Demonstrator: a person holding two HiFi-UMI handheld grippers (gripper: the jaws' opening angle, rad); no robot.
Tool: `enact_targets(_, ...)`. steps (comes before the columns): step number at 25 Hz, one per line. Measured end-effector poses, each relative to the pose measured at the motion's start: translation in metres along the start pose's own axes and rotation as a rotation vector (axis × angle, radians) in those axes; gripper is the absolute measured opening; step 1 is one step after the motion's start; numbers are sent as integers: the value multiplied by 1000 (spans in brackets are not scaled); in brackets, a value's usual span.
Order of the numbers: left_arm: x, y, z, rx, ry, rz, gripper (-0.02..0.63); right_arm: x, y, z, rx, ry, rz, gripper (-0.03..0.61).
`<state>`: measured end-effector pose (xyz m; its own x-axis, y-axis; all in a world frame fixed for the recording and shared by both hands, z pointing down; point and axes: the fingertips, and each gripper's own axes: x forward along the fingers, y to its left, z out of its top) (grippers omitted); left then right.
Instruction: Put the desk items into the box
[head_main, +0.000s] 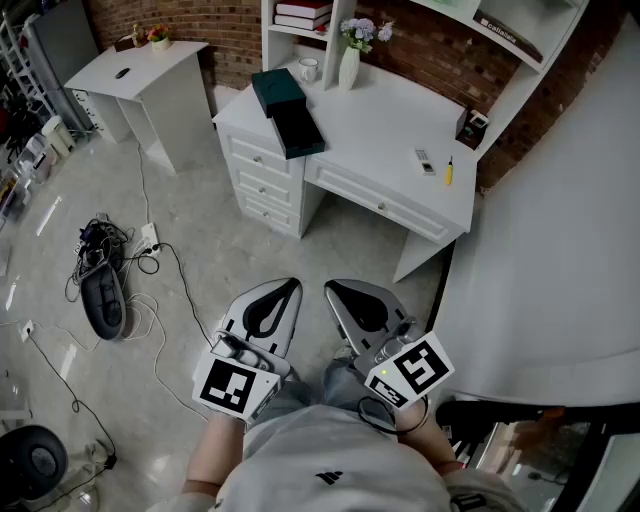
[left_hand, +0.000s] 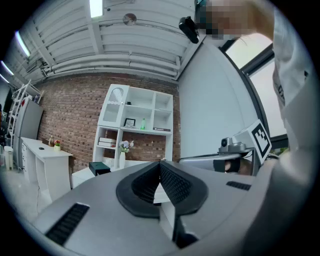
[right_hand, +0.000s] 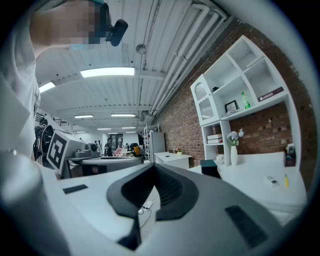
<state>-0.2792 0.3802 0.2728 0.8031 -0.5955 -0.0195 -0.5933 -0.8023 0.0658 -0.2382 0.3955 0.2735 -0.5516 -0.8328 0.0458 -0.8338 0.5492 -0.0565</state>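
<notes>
Head view: left gripper (head_main: 290, 287) and right gripper (head_main: 333, 290) are held low and level, side by side in front of the person, well apart from the white counter (head_main: 380, 120). A dark green box (head_main: 277, 90) sits at the counter's left end, with a flat black piece (head_main: 297, 130) just beside it. A remote (head_main: 425, 160) and a yellow pen (head_main: 449, 172) lie near the right end.

Left gripper view: jaws pressed together, nothing between them.

Right gripper view: jaws fully closed, empty.

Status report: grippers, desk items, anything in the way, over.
Left hand-held gripper shut, empty; right hand-held gripper shut, empty. Remote, yellow pen on desk, outside box. Cables on floor, left of path.
</notes>
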Motion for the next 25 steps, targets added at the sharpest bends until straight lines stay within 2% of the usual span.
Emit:
enact_targets(14, 6, 4, 0, 6, -10, -27, 12, 4, -3, -2, -1, 4, -25, 8)
enact_targets(19, 6, 10, 0, 13, -8, -44, 12, 6, -12, 2, 28, -16, -84, 9)
enact_targets(25, 28, 3, -5, 12, 2, -118, 12, -4, -34, -3, 35, 10, -157, 11)
